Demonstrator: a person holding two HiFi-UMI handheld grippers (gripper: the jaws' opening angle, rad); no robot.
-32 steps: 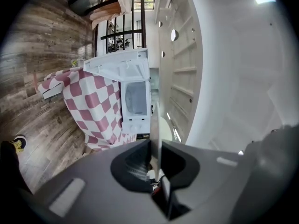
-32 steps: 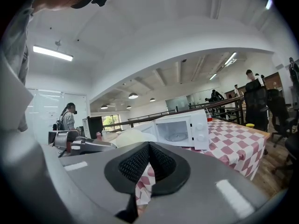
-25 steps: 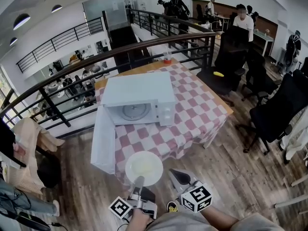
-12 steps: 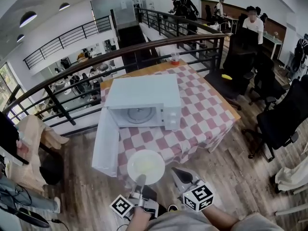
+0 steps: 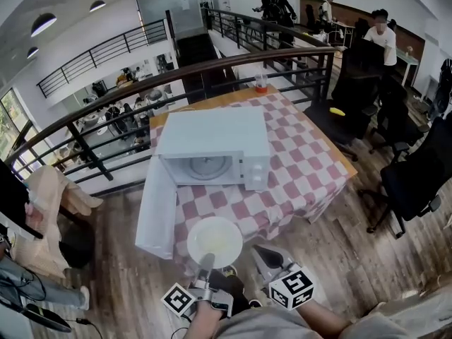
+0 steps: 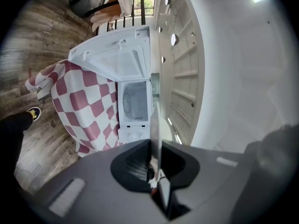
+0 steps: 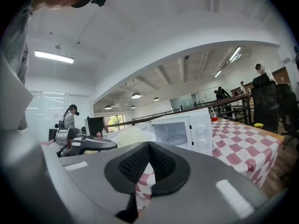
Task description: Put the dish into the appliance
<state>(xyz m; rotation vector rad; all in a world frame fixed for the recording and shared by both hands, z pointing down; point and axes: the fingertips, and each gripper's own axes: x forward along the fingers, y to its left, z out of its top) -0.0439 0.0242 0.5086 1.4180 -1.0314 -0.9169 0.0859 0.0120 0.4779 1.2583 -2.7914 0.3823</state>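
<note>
The dish [image 5: 214,242] is not in the appliance yet: it hangs in the air off the near edge of the table [image 5: 311,168], held level just short of the checked cloth. The left gripper [image 5: 205,262] has its fingers [image 6: 133,164] clamped on the near rim of the dish, which shows edge-on between them in the left gripper view. The microwave [image 5: 212,143] stands on the table with its door [image 5: 155,210] swung wide open toward the person and its glass turntable [image 5: 205,167] bare, so the opening step looks done. The right gripper [image 5: 263,255] waits beside the dish with its fingers [image 7: 135,164] closed on nothing. What seems left is carrying the dish forward over the table edge, setting it on the turntable, letting go, and probably shutting the door
</note>
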